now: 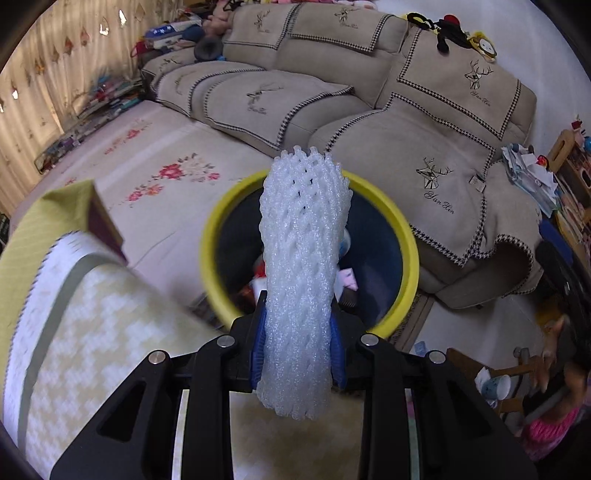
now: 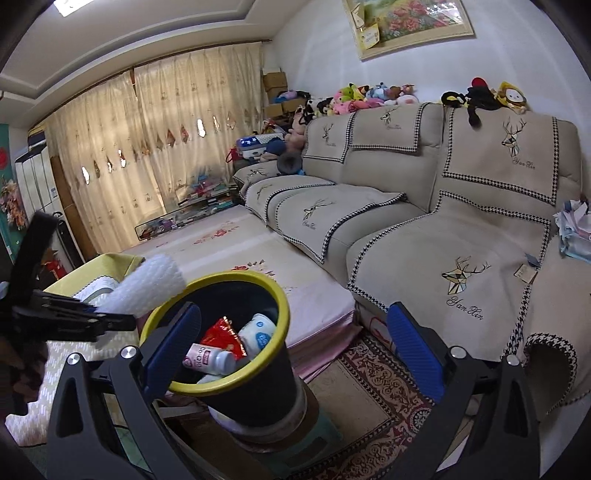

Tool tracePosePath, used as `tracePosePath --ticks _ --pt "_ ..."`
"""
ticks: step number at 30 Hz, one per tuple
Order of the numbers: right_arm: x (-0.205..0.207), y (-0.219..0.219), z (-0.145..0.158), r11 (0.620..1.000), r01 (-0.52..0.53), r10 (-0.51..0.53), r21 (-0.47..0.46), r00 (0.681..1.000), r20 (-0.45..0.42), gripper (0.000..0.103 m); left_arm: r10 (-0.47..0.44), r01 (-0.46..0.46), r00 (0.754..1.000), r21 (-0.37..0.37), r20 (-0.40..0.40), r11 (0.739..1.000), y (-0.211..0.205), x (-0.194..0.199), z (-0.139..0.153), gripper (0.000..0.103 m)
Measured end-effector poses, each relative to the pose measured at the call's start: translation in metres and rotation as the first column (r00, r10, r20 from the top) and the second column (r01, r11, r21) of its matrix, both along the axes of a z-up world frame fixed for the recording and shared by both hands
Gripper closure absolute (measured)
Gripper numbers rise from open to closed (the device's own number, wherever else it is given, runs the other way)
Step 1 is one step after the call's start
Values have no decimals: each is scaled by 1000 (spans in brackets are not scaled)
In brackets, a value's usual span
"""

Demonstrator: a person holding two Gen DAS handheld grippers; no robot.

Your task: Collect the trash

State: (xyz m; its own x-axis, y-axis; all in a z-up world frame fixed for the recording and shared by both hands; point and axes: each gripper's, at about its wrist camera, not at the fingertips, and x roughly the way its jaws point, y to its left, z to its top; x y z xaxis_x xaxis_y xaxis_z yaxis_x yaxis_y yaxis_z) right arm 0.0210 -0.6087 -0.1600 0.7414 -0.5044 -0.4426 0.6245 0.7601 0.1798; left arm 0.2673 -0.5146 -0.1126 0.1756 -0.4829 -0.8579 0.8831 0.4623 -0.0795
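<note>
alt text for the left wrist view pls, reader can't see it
The left gripper is shut on a white foam net sleeve, holding it in front of the open mouth of a yellow-rimmed trash bin that already has litter inside. A beige sofa and floral floor mat lie beyond.

Beige sofa (image 2: 424, 221) with deer-embroidered covers; plush toys (image 2: 354, 96) along its backrest. Cream curtains (image 2: 147, 140) cover the window. Framed floral picture (image 2: 413, 22) on wall. Patterned red rug (image 2: 373, 398) on floor.
</note>
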Motion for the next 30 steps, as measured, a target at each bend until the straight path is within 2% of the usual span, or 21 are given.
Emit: tracePosePath --ticks 3,4,5,6,8,9,11,13,15,16,17,19,21,23,25,26,28,30 --pt "-1 -7 0 1000 3 -3 9 1000 5 7 9 -8 1000 8 -27 1000 -30 8 -12 71" --pt "-1 -7 0 1000 3 -3 10 1000 8 7 17 -16 999 12 -32 1000 -37 10 -17 62" --pt "-1 -4 1 1000 3 -3 10 1000 9 7 35 -35 999 22 -31 999 -44 14 -22 44" --pt "-1 -3 2 1000 0 0 11 1000 13 7 58 -57 998 28 -27 998 -45 18 -26 36" --pt "-1 -3 4 1000 -8 8 13 1000 20 7 110 -110 993 11 -33 994 -40 21 -23 34" --pt "-1 -1 5 1000 -14 13 13 1000 23 7 123 -123 992 -8 -40 992 -32 20 -18 34" --pt "0 6 7 999 -31 31 5 999 24 7 160 -161 987 -67 -12 985 6 13 2 20" --pt "3 13 10 998 -55 55 3 998 22 7 205 -197 977 -126 56 972 41 -1 21 9" --pt "9 23 13 996 -94 94 4 995 19 7 268 -241 952 -176 148 954 86 -22 40 8" --pt "11 29 15 994 -110 110 1 994 16 7 298 -262 937 -198 180 944 108 -31 48 5" --pt "13 37 18 991 -134 134 -6 991 13 7 352 -300 908 -234 226 925 138 -44 58 5" --pt "19 53 24 984 -179 179 -17 984 4 7 421 -350 867 -275 268 895 179 -59 72 5" --pt "27 72 31 972 -235 235 -25 972 -12 7 518 -421 804 -338 290 842 231 -78 83 5" --pt "36 92 38 957 -289 288 -37 957 -26 7 612 -495 739 -390 281 777 283 -95 90 5" --pt "43 114 45 939 -341 339 -53 940 -43 7 672 -548 689 -412 270 728 320 -106 94 5" --pt "46 125 48 929 -364 362 -61 931 -52 7 710 -588 656 -416 256 694 341 -113 94 5" --pt "52 144 53 913 -402 397 -74 915 -75 7 765 -648 607 -424 214 633 377 -128 93 5" --pt "56 156 57 901 -426 420 -80 904 -83 7 799 -682 567 -428 203 593 400 -137 91 5"
